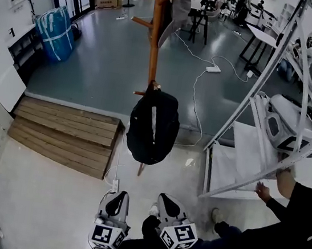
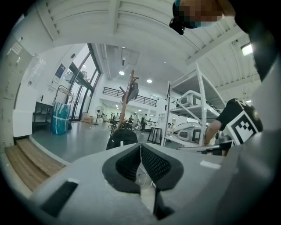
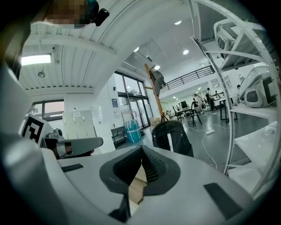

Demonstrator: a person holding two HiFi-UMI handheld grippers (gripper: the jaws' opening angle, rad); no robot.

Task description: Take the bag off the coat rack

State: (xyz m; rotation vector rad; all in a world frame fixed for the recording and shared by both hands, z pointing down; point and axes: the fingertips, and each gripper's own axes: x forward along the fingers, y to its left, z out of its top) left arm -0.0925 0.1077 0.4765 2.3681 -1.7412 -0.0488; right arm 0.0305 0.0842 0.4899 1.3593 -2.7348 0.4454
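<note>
A black bag [image 1: 153, 126] hangs from a low peg of the wooden coat rack [image 1: 155, 34], straight ahead of both grippers. A grey garment [image 1: 179, 3] hangs near the rack's top. My left gripper [image 1: 116, 195] and right gripper [image 1: 166, 199] sit side by side at the bottom of the head view, short of the bag and not touching it. Both are shut with nothing between the jaws. In the left gripper view the bag [image 2: 121, 138] shows just above the shut jaws of the left gripper [image 2: 141, 151]. In the right gripper view the bag [image 3: 172, 137] lies up and right of the right gripper [image 3: 141, 154].
A wooden pallet [image 1: 65, 134] lies on the floor left of the rack. White metal shelving [image 1: 262, 107] stands at the right, with a person [image 1: 280, 225] beside it. A cable and power strip [image 1: 212, 69] lie on the floor behind. A blue wrapped bundle [image 1: 55, 32] stands far left.
</note>
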